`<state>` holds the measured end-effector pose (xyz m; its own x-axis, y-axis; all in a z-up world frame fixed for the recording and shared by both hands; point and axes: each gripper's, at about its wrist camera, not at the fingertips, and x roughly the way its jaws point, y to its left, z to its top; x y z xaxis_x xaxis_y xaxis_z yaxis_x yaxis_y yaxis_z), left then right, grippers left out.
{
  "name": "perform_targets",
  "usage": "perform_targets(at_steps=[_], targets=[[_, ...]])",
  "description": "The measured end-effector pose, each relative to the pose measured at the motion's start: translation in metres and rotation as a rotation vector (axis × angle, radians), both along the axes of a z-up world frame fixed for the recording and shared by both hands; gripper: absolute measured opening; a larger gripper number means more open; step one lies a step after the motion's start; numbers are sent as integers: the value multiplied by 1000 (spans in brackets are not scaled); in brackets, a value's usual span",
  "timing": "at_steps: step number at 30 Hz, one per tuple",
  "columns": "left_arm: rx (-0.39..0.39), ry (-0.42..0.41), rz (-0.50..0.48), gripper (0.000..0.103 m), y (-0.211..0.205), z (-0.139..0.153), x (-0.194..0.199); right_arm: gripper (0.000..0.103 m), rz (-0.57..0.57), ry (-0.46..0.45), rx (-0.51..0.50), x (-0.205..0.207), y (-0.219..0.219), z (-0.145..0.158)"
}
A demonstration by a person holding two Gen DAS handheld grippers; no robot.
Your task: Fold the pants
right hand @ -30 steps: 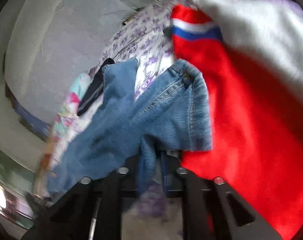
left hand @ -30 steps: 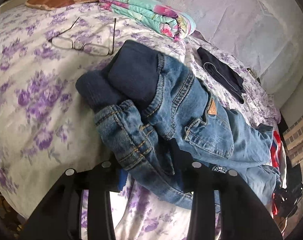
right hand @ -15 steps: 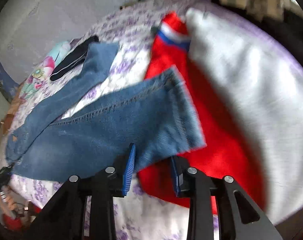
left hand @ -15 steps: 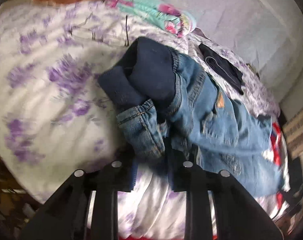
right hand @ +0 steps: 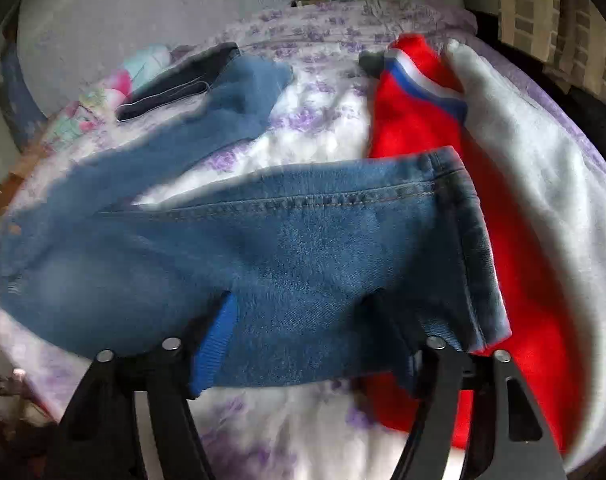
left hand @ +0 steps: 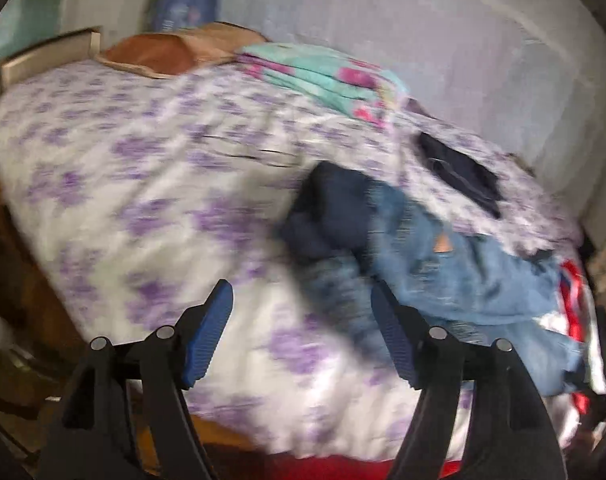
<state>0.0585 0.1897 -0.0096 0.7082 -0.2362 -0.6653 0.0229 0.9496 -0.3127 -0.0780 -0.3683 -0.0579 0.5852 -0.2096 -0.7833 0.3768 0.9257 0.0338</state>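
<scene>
Blue jeans [left hand: 443, 272] lie on the flowered bedsheet [left hand: 143, 200], their waist with its dark navy lining turned toward my left gripper [left hand: 299, 292]. That gripper's jaws are opening, with only sheet between them and the waist just past the right-hand finger. In the right wrist view one jeans leg [right hand: 303, 240] lies flat across the frame, its hem at the right. The other leg [right hand: 239, 96] runs off toward the back. My right gripper [right hand: 301, 306] sits low over the near leg. Its jaws are opening, the denim lies between the fingers, and the pads do not press it.
A red garment [right hand: 419, 120] with a blue and white stripe and a white fleece [right hand: 543, 200] lie right of the hem. A folded teal floral blanket [left hand: 327, 76], a dark garment [left hand: 459, 168] and a brown pillow [left hand: 163, 50] sit toward the back. The bed's edge drops off below my left gripper.
Both grippers were shut on the jeans and have let go and opened. The left one has drawn back and up from the waist. The right one has rolled, and the leg now lies flat.
</scene>
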Motion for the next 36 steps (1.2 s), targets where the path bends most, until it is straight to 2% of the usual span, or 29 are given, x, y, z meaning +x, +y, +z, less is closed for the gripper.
perform_targets(at_steps=[2,4,6,9,14,17,18,19,20,21,22,24,25,26,30,32,33,34,36], targets=[[-28,18,-63,72,-21,0,14,77,4,-15,-47,3,9,12],[-46,56,-124,76,-42,-4,33,76,45,-109,-5,4,13,33],[-20,80,-115,80,-55,-10,46,76,67,-165,20,12,13,51],[12,116,-84,88,-65,-19,59,76,101,-183,95,45,16,59],[-38,133,-80,89,-56,-24,59,74,109,-148,216,89,16,35],[-69,136,-50,89,-52,-23,61,60,77,-119,370,107,2,13],[-69,130,-38,89,-53,-22,64,56,59,-119,414,102,3,9],[-63,118,-25,87,-53,-21,67,52,44,-122,439,95,7,4],[-54,103,-3,74,-54,-19,71,50,20,-124,472,95,0,1],[-49,100,15,65,-54,-19,74,48,-1,-127,495,95,-5,-1],[-67,103,21,51,-52,-20,79,46,-17,-129,510,94,-10,-3],[-112,103,20,42,-46,-21,83,46,-40,-128,540,97,-16,-8],[-119,100,29,30,-44,-21,83,46,-52,-128,560,101,-19,-11],[-127,95,35,26,-39,-19,84,46,-62,-129,579,106,-21,-14],[-193,90,9,23,-30,-11,87,45,-89,-120,694,132,-30,-32],[-178,73,8,22,-33,-5,86,32,-125,-149,735,143,-34,-39],[-165,63,7,21,-36,-1,86,17,-148,-181,747,145,-38,-40],[-152,53,6,20,-38,2,85,8,-159,-211,749,145,-40,-38],[-147,33,-1,20,-40,12,84,6,-153,-279,715,136,-39,-24]])
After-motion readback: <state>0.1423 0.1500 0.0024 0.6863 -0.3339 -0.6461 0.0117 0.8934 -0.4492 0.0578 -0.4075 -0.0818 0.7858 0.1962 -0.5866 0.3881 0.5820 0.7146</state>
